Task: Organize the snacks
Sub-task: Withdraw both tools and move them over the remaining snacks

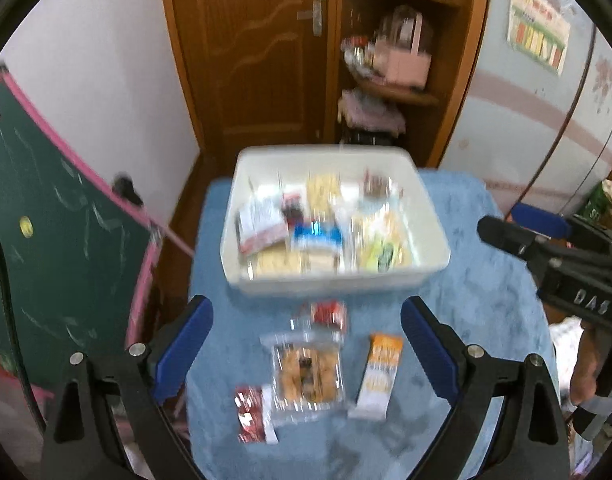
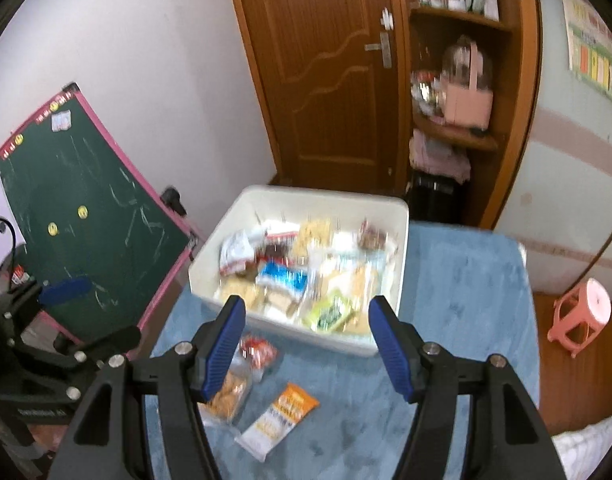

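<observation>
on the blue fuzzy tablecloth [image 1: 486, 280] the white plastic bin [image 1: 430, 216] sits already crowded with packets. 4 loose snacks lie in front of it; the clear cookie packet [image 1: 306, 372] touches the small red packet [image 1: 249, 414], so a grab may drag both. the left gripper [image 1: 306, 344] and right gripper [image 2: 306, 344] are spread, empty.

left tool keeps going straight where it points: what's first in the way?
Likely the clear cookie packet on the blue cloth: it lies centred between the open left tool's fingers. Blur and unclear depth make this uncertain.
</observation>
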### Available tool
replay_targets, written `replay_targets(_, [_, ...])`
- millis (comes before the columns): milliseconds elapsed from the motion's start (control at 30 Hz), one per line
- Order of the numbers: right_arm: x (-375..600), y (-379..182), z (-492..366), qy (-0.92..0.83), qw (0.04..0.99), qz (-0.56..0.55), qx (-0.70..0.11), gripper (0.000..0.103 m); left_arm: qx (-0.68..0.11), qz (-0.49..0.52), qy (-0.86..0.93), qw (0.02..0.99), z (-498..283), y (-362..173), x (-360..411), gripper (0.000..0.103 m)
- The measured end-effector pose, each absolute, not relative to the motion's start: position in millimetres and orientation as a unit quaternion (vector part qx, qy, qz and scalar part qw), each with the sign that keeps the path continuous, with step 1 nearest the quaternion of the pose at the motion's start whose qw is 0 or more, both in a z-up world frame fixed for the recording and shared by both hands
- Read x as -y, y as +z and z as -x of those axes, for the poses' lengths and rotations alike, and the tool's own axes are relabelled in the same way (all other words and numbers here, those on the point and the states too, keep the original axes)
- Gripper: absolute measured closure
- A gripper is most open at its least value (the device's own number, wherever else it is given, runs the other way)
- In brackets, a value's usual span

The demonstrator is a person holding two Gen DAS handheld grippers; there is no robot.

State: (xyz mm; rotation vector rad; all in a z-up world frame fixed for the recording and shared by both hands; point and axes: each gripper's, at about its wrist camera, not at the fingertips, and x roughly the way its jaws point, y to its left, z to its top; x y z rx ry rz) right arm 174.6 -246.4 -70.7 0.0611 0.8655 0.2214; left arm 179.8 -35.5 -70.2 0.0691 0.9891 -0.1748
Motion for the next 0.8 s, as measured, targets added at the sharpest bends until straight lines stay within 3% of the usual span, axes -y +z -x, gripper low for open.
replay_targets(400, [242,-201,-173,0.076,0.813,-0.105,-0.567,0.038,-0.597,0.006,-0.06,0.8,-169,-205,29,0.009])
replay_targets(800, [221,-270,-182,0.053,0.75,-0.145,-0.643,0.038,-0.634,-0.002,-0.043,0.772,-192,-265,35,0.009])
